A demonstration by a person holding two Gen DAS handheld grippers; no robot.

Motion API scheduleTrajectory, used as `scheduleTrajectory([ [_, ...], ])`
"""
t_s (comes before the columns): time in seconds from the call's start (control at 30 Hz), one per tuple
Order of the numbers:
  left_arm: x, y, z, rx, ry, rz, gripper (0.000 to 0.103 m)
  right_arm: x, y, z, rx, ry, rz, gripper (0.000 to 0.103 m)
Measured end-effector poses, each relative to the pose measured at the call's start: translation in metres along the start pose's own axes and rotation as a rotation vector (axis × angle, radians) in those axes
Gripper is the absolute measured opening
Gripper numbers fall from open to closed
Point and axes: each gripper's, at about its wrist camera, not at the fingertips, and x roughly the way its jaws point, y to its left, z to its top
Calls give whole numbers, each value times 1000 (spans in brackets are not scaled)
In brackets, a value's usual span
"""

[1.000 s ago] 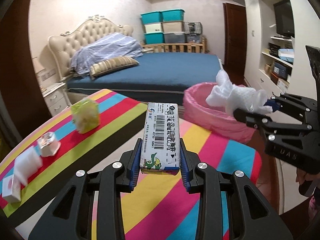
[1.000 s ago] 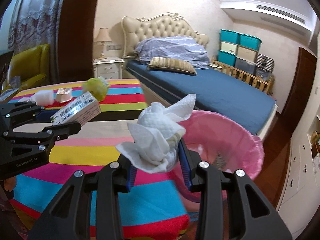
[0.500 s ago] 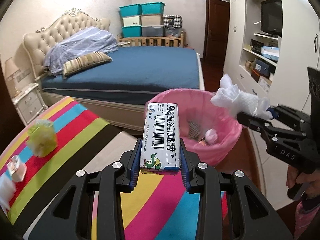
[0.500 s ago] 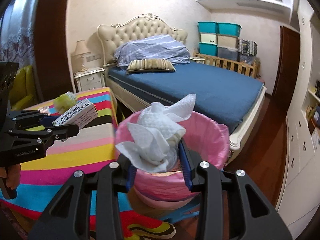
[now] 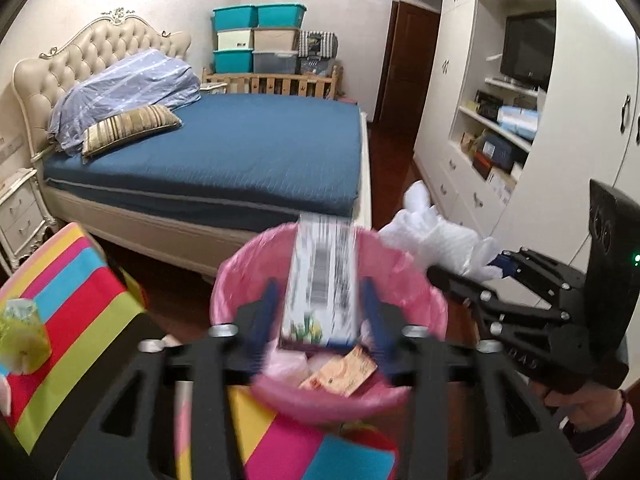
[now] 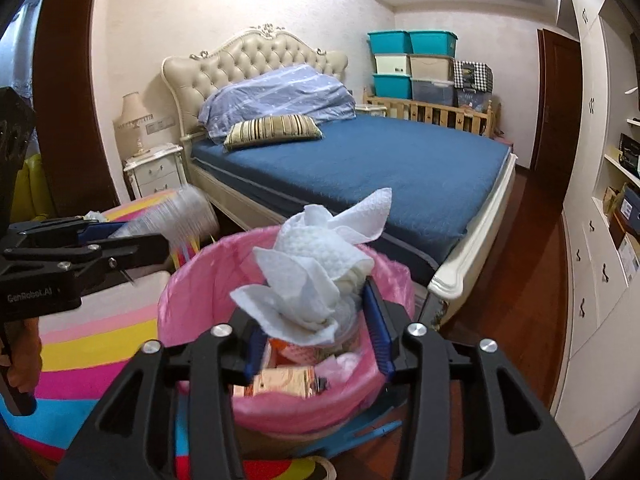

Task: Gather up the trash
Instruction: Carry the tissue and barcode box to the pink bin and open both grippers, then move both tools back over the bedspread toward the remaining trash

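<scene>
While both grippers hung over the pink bin (image 5: 240, 280), each set of jaws was opening. The left gripper (image 5: 320, 312) had its blue pads apart, clear of the motion-blurred barcode box (image 5: 320, 280) between them, above the bin's mouth. The right gripper (image 6: 316, 328) stood spread too; the crumpled white paper towel (image 6: 316, 272) sat between its pads over the bin, contact on the near pad unclear. Inside the bin lay an orange wrapper (image 5: 344, 372) and pinkish scraps. The rainbow-striped tablecloth (image 5: 60, 288) covered the surface just left of the bin, a yellow-green packet (image 5: 22, 336) resting on it. Behind the bin stood a bed (image 5: 224, 152) with a blue cover, a tufted cream headboard, a striped cushion (image 5: 128, 128) and a bunched blue quilt. Teal and beige storage boxes (image 5: 256, 40) were stacked beyond the bed; white shelving with a TV (image 5: 528, 52) was right of the bin, over dark wood floor.
</scene>
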Motion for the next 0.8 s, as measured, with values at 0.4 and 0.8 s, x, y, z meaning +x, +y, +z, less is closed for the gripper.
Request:
scheduleTrajectory([
  [0.4,-67,44,-48,11,-74,230,89,-23,-4,-15,37,-40,3,69],
  [0.8,-148,99,-133,9,-42,508,89,-11,111,-16,-137,-1,134,69],
])
